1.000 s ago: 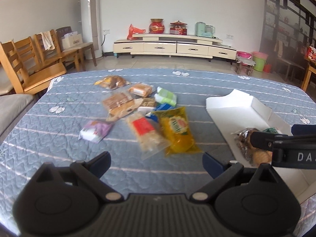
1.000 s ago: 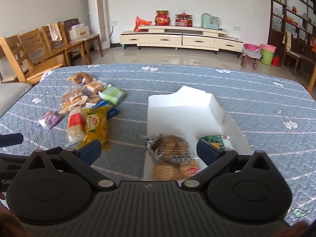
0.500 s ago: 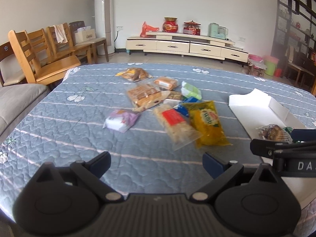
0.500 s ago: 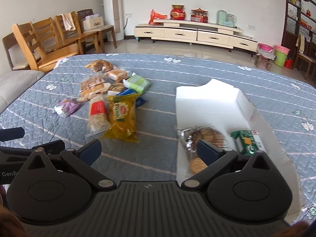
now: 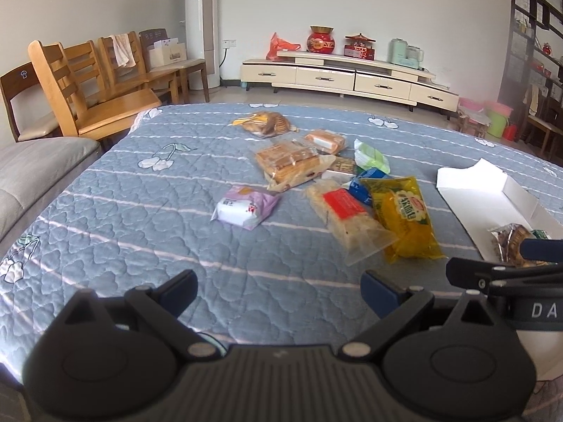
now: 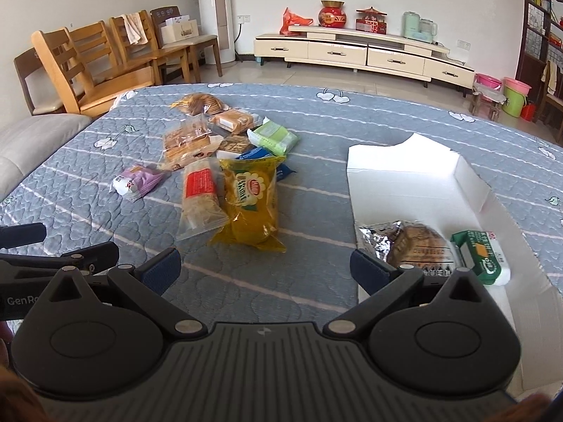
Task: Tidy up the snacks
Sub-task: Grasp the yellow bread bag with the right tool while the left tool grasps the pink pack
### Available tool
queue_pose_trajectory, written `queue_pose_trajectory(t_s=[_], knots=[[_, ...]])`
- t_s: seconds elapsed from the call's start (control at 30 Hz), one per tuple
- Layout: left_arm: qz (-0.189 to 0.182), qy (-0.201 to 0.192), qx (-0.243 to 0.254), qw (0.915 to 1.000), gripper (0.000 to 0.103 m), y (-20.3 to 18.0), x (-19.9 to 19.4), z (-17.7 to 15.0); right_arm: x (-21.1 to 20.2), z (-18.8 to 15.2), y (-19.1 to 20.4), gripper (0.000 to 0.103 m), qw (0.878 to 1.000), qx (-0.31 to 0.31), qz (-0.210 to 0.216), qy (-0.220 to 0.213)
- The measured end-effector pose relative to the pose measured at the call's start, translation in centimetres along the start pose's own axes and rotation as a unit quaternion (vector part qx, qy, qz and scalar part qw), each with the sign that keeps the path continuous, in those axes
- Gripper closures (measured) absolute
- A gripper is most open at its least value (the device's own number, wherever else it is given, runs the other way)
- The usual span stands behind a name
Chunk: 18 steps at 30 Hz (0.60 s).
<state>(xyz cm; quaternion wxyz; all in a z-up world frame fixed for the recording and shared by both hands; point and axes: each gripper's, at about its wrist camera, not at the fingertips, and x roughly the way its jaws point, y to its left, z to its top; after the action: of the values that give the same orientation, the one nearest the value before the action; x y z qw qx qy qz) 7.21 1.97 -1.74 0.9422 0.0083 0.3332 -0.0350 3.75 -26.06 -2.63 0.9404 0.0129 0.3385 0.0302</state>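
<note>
Several snack packs lie in a loose pile on the blue quilted table: a yellow bag (image 5: 401, 214) (image 6: 251, 204), a clear pack with a red label (image 5: 348, 218) (image 6: 202, 198), a purple pack (image 5: 244, 205) (image 6: 137, 183), a green pack (image 6: 272, 137) and biscuit packs (image 5: 286, 161). A white tray (image 6: 415, 176) (image 5: 492, 197) on the right holds a foil biscuit pack (image 6: 411, 242) and a green box (image 6: 480, 256). My left gripper (image 5: 278, 290) is open and empty, near the table's front. My right gripper (image 6: 264, 267) is open and empty, between the pile and the tray.
Wooden chairs (image 5: 88, 88) stand at the table's far left. A grey cushion (image 5: 31, 176) lies at the left edge. A low TV cabinet (image 5: 348, 77) lines the back wall. Bare quilt (image 5: 123, 228) lies left of the pile.
Both grippers have swung left and pulled back a little. The snack pile and tray have shifted right in both views. Both stay open and empty.
</note>
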Motion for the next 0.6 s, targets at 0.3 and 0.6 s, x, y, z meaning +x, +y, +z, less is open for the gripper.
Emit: queue_pose_trajectory(t_s=[0.3,0.6], knots=[[-0.002,-0.003,0.005,1.0,0.004,0.7,0.9,0.0,0.6,0.2,0.3,0.0,1.0,0.0,0.003,0.006],[0.02,-0.011,0.017,0.9996,0.001,3.1,5.1,1.6,1.2,0.6,-0.1,0.0,1.0,0.007,0.001,0.008]])
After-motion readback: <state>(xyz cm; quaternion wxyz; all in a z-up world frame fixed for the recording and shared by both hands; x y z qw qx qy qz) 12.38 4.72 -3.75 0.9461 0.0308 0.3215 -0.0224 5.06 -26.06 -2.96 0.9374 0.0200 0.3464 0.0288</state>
